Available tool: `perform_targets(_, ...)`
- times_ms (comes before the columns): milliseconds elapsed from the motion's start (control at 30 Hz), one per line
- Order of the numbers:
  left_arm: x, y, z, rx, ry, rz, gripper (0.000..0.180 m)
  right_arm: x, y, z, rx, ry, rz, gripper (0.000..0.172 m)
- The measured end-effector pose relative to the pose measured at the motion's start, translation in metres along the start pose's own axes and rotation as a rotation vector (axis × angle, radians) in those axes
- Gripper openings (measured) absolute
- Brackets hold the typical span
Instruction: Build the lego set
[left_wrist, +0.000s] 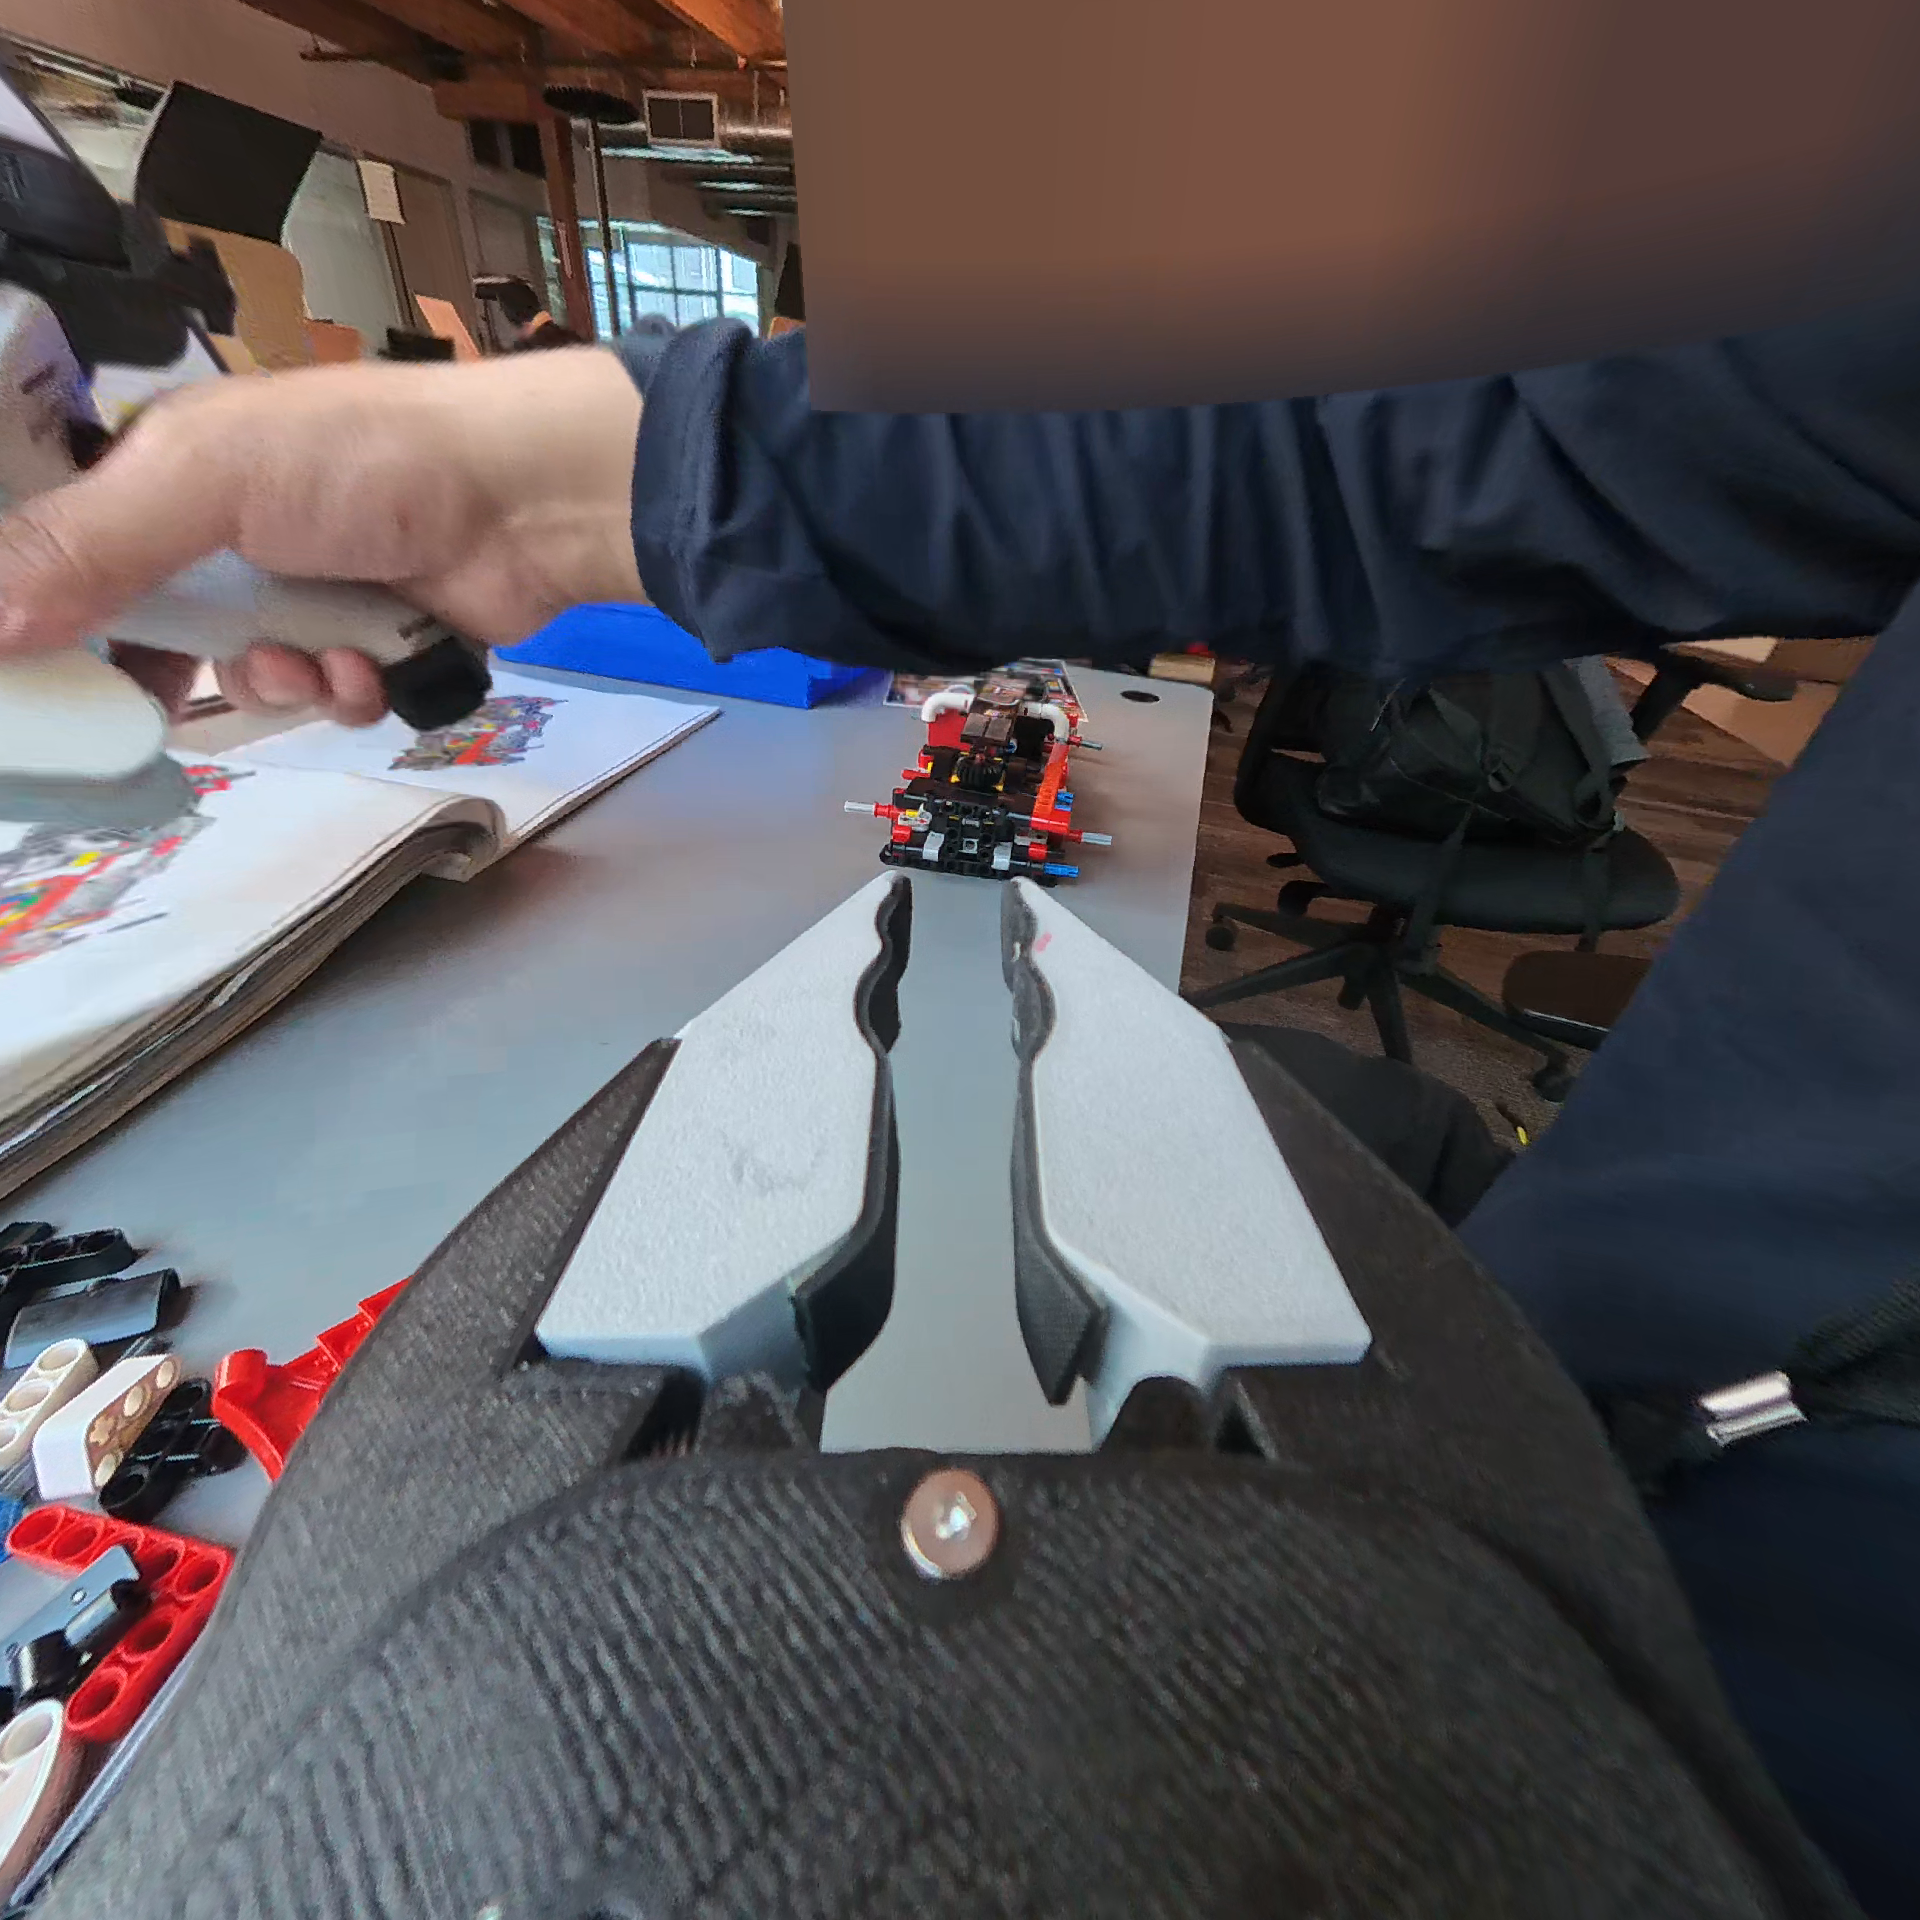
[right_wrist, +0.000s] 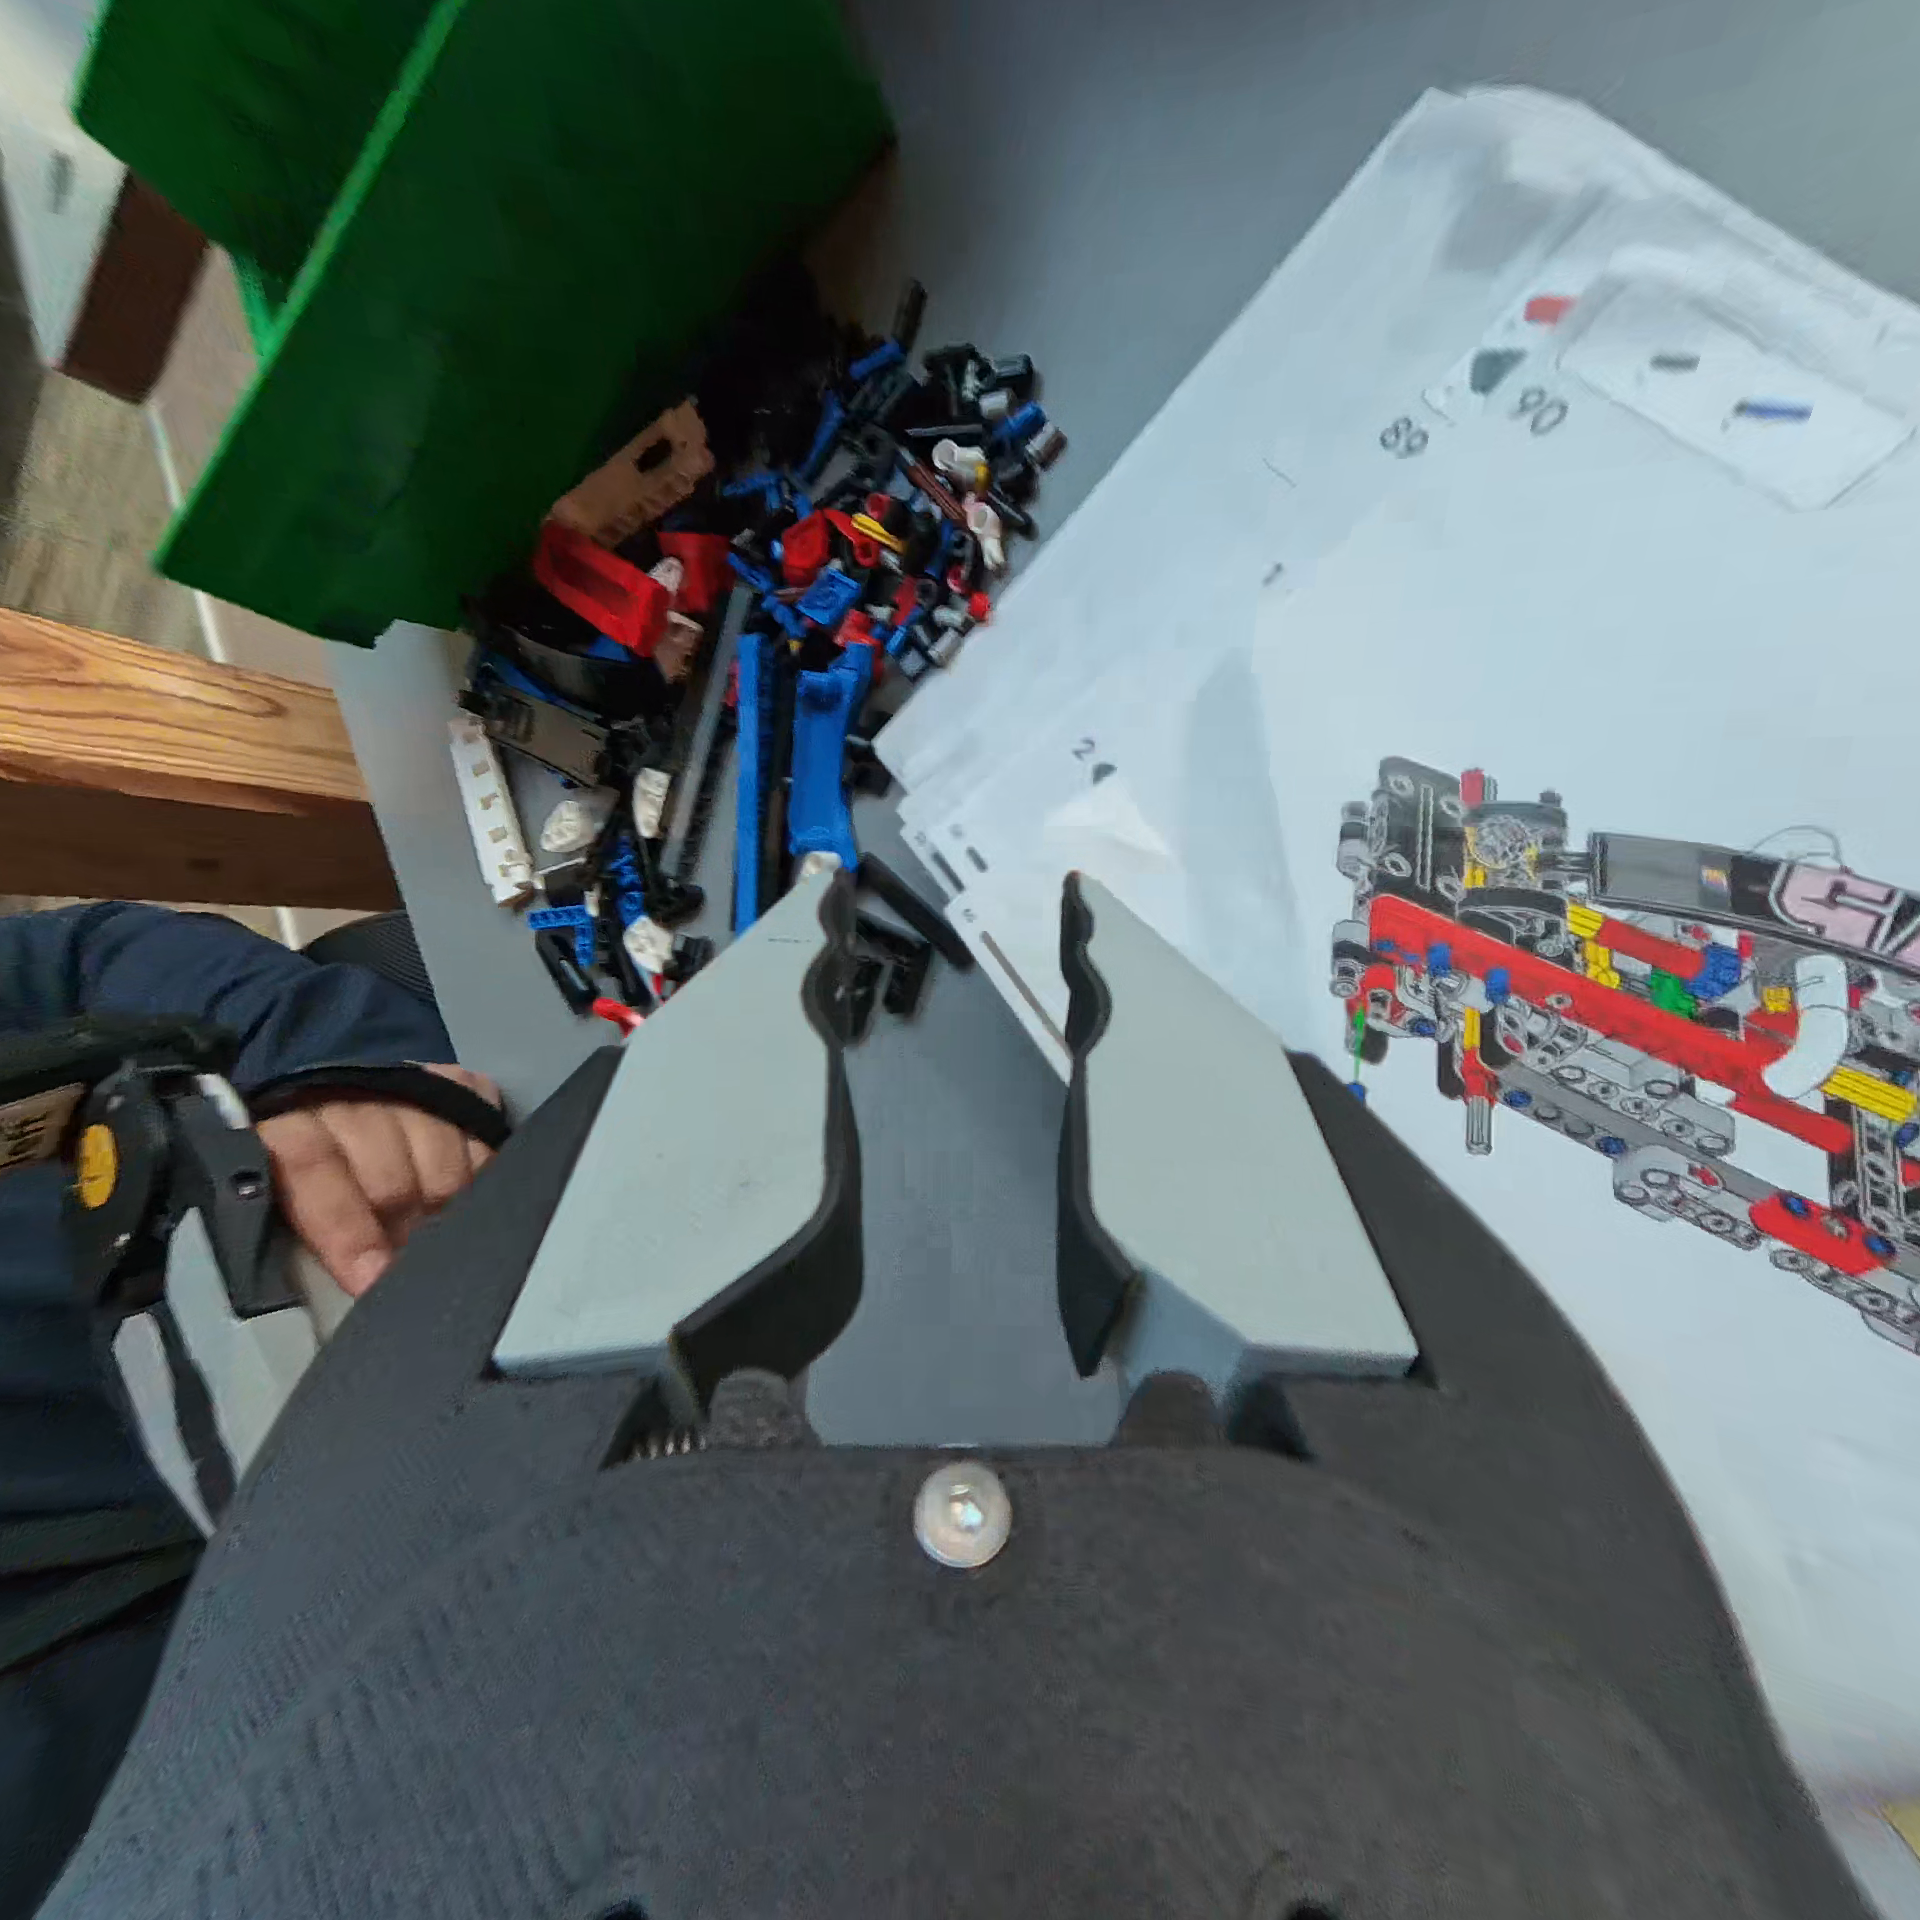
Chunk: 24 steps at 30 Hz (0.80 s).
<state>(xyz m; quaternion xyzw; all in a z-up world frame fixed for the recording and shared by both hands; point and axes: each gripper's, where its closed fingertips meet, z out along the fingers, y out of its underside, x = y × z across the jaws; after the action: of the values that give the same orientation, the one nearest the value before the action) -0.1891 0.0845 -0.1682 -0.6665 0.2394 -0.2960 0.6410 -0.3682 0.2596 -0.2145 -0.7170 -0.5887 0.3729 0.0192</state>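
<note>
The left gripper hangs low over the grey table, its jaws a narrow way apart with only bare tabletop showing between them and nothing held; just past its tips, at centre frame, stands a half-built red and black brick vehicle. Only this view shows that model, the blue box behind it, the office chair at the right edge and, upper left, a hand blurred around the other tool. An open instruction book lies at left, with loose bricks in the lower left corner. The right gripper has its jaws clearly wider apart and gripping nothing; a small black piece lies on the table just beside the left pad, too blurred to say whether it touches. Only this view shows the big heap of loose parts at upper centre, a green bin at upper left, and the book's page with its coloured build drawing at right. The page carries printed step numbers, smeared by motion; no brand mark is legible.
</note>
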Motion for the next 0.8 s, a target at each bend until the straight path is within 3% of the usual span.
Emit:
perform_targets(133,0.002,-0.001,0.000,0.004,0.010,0.006,0.015,-0.032,-0.016,-0.059,0.108,0.014,-0.112,0.043)
perform_targets(267,0.002,0.000,0.000,-0.003,0.017,0.000,0.020,-0.081,0.010,-0.149,0.277,0.012,-0.232,0.045)
perform_targets(400,0.007,0.006,0.004,-0.046,0.033,0.010,0.038,-0.095,0.098,-0.221,0.429,0.133,-0.283,0.051)
perform_targets(533,0.012,0.030,0.026,-0.220,0.035,-0.006,0.065,-0.056,0.221,-0.266,0.495,0.367,-0.198,0.057)
perform_targets(667,0.018,0.050,0.067,-0.364,0.057,-0.004,0.073,-0.017,0.325,-0.294,0.602,0.416,0.005,0.062)
perform_targets(800,0.013,0.073,0.118,-0.530,0.066,0.082,0.084,0.014,0.386,-0.302,0.650,0.432,0.078,0.061)
